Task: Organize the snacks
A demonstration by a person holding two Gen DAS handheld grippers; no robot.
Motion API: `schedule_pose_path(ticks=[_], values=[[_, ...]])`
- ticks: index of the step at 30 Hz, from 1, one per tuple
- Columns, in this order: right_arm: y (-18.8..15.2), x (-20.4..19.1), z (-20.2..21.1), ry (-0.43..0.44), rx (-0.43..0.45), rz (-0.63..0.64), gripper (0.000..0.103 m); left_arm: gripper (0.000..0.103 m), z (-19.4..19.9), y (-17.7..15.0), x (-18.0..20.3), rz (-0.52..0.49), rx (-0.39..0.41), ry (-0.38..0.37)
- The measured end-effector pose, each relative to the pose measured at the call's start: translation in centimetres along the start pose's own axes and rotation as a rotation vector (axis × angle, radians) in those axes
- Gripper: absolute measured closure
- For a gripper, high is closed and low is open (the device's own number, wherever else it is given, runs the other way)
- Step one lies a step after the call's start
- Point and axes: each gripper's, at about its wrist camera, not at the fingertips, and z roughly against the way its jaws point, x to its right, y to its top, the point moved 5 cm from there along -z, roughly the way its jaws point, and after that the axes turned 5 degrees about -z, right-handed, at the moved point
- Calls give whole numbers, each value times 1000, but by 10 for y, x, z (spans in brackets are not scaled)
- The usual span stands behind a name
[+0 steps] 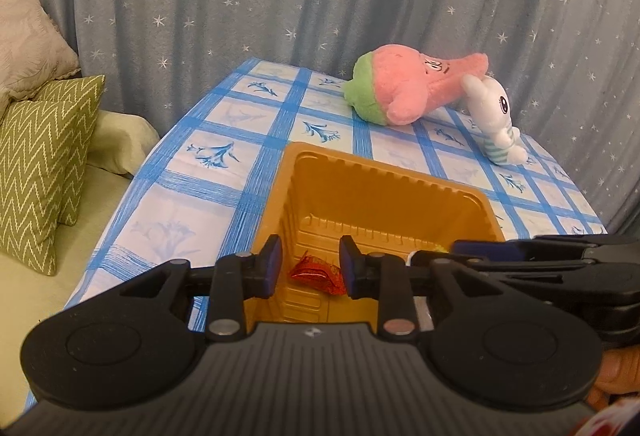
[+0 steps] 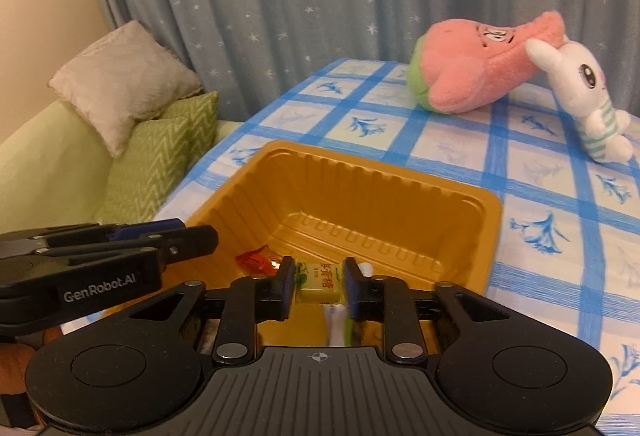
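Note:
A gold plastic tray sits on the blue-checked tablecloth. A red-wrapped snack lies on the tray floor. My left gripper hovers over the tray's near edge, open with nothing between its fingers, the red snack below the gap. My right gripper is over the tray's near side, with a yellow-green wrapped candy between its fingers. The right gripper's side shows in the left wrist view, and the left gripper's in the right wrist view.
A pink-and-green plush and a white bunny plush lie at the table's far side. Green zigzag cushions and a beige pillow rest on a sofa to the left. A starred curtain hangs behind.

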Motion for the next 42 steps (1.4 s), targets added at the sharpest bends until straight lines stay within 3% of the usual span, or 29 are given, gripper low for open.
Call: schedule_pose_path(ticks=[1, 2, 6, 11, 14, 16, 25, 30, 42], values=[[0, 0, 1, 0, 8, -5, 45, 71, 1, 0, -1, -1, 4, 3], [1, 1, 3, 0, 20, -10, 42, 70, 2, 0, -1, 1, 7, 6], [0, 5, 11, -25, 28, -17, 42, 67, 6, 0, -6, 12, 15, 23], [-5, 15, 27, -65, 33, -35, 42, 55, 16, -2, -9, 25, 23, 25], [-9, 21, 39, -92, 31, -48, 42, 44, 24, -3, -7, 9, 30, 27], [-12, 23, 49, -110, 33, -53, 42, 32, 30, -5, -6, 11, 33, 33], [-25, 11, 97, -123, 37, -69, 29, 7, 82, -9, 10, 6, 44, 54], [-37, 0, 125, -128, 41, -78, 24, 0, 121, -18, 21, -3, 46, 63], [-78, -25, 197, -135, 47, -74, 21, 0, 211, -48, 43, -17, 29, 133]])
